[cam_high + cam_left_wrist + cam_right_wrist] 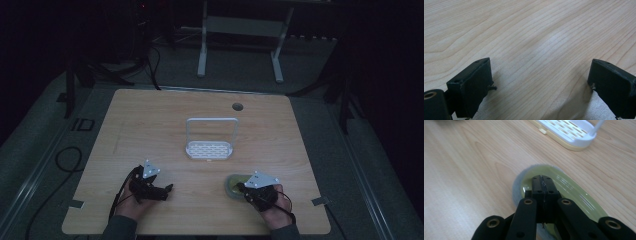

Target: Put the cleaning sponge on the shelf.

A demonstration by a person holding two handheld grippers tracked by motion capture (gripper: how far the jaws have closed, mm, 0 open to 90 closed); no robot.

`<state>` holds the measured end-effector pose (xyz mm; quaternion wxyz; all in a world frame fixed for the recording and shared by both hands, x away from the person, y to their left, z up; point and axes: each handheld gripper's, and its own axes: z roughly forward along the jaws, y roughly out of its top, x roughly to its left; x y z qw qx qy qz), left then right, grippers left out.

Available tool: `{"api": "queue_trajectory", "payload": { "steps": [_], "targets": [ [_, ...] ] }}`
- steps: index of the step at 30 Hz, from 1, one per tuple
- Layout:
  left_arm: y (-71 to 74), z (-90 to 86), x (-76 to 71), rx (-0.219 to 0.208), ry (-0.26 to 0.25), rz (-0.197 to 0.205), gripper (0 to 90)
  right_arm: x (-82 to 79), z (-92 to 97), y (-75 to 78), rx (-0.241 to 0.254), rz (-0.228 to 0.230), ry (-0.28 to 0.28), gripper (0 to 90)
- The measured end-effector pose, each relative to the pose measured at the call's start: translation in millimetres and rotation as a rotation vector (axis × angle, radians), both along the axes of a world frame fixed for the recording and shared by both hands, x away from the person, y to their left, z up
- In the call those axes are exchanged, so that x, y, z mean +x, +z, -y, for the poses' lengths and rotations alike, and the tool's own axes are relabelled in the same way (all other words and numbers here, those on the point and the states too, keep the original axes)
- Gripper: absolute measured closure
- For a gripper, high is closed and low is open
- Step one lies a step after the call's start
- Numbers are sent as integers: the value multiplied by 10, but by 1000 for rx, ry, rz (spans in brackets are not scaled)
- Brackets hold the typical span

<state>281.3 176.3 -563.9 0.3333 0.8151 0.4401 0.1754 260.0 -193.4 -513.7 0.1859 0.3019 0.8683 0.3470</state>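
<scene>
Each hand-held gripper, left (167,189) and right (543,181), is matte black with brass-ringed screw holes, a grey three-cornered top plate, a trailing black cable; sleeves are grey.

The plate (576,195) is a shallow, round, glossy yellow-green dish with a grey rim. It lies flat and upright on the wooden table, near the front edge on the right side. It sits near the white rack (571,132), apart from it, on the person's side.
</scene>
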Motion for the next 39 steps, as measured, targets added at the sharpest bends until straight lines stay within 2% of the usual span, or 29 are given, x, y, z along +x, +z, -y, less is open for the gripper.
{"api": "queue_trajectory", "payload": {
  "steps": [6,12,20,21,26,31,39],
  "targets": [
    [0,0,0,0,0,0,57,64,41,-11,-2,-8,-50,899],
    [0,0,0,0,0,0,57,105,105,1,-4,-15,-75,898],
    [0,0,0,0,0,0,57,72,168,125,17,-29,-42,843],
    [0,0,0,0,0,0,57,81,186,184,10,-23,-40,826],
    [0,0,0,0,0,0,57,117,207,250,-14,-17,-40,797],
    [0,0,0,0,0,0,57,199,224,308,-48,-36,-23,733],
    [0,0,0,0,0,0,57,319,248,347,-74,-67,-14,630]
  ]
}}
